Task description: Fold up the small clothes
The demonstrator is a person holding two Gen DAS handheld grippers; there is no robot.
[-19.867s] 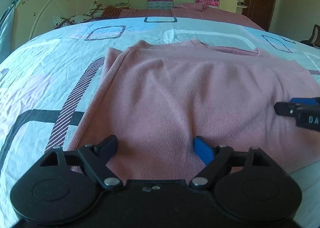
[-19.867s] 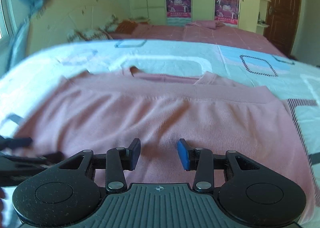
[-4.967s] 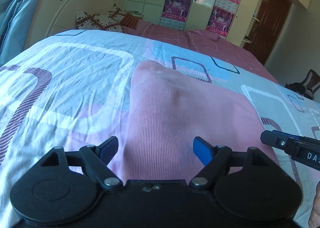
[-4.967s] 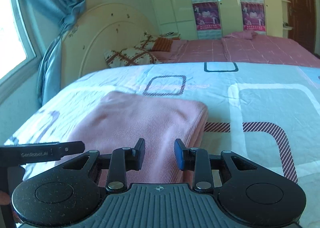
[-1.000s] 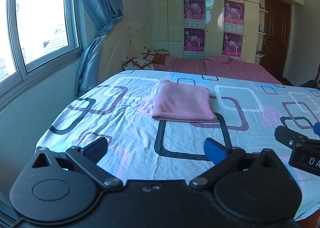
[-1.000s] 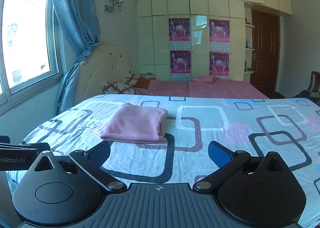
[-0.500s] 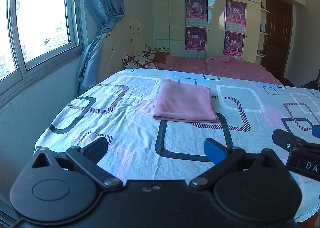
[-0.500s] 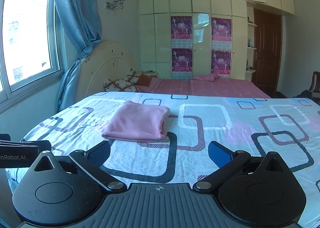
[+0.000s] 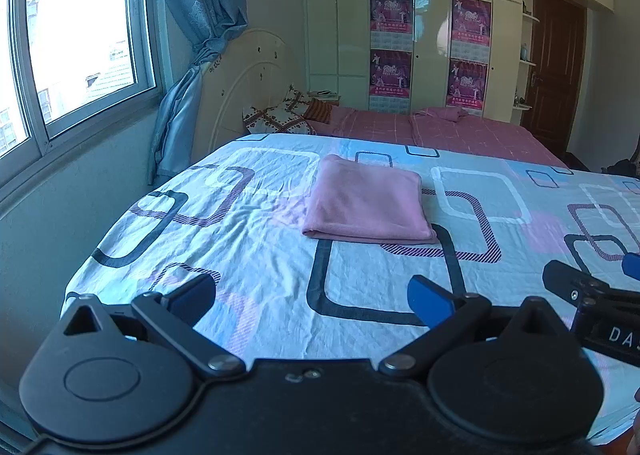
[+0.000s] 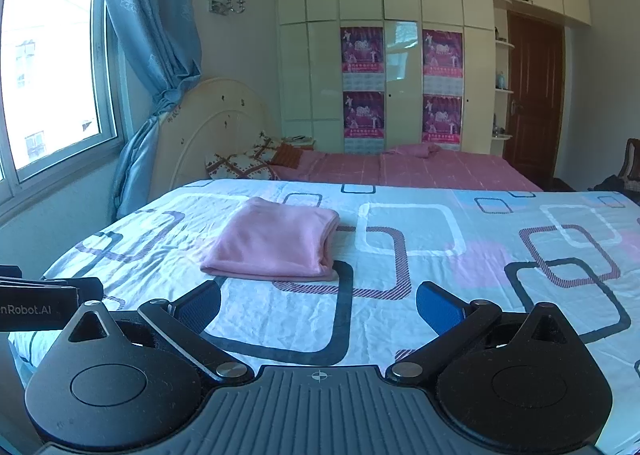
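Observation:
A pink garment (image 9: 366,201) lies folded into a neat rectangle on the patterned bedsheet (image 9: 256,255); it also shows in the right wrist view (image 10: 276,241). My left gripper (image 9: 310,301) is open and empty, held back above the bed's near edge, well short of the garment. My right gripper (image 10: 318,309) is open and empty, also back from the garment. The right gripper's side shows at the right edge of the left wrist view (image 9: 592,303); the left gripper's side shows at the left edge of the right wrist view (image 10: 44,297).
A second bed with a pink cover (image 10: 404,169) and pillows (image 10: 240,165) stands behind. A window (image 9: 76,55) and blue curtain (image 9: 196,55) are on the left wall. A wardrobe with posters (image 10: 400,87) and a brown door (image 10: 534,95) are at the back.
Over the last second both grippers hold nearly still, drifting slightly closer. Earlier they were low over the garment, spread out then folded; both have since pulled back and opened wider.

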